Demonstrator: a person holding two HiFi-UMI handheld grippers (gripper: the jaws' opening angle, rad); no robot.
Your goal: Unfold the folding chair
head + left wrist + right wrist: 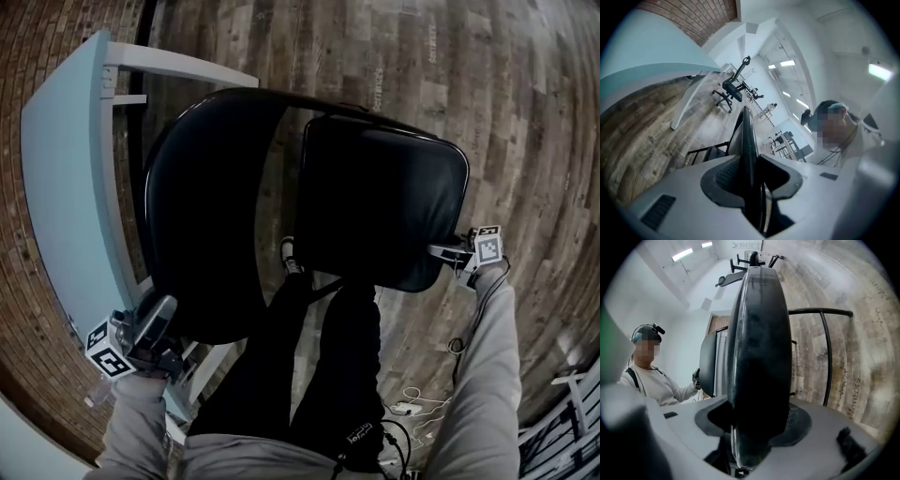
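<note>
The black folding chair stands before me on the wooden floor. Its rounded backrest [206, 202] is on the left in the head view and its padded seat [384, 202] on the right. My left gripper [165, 317] is shut on the backrest's lower edge; in the left gripper view that thin black edge [749, 140] runs up from between the jaws of the left gripper [751, 176]. My right gripper [441, 251] grips the seat's right edge. In the right gripper view the thick seat [759, 343] fills the gap of the right gripper [757, 425], with the chair's black frame tube [827, 357] beyond it.
A light blue table [56, 187] stands close on the left, against a brick wall. My legs [319, 366] are just behind the chair. Cables and a white power strip [409, 407] lie on the floor at lower right. An office chair [729, 91] stands farther off.
</note>
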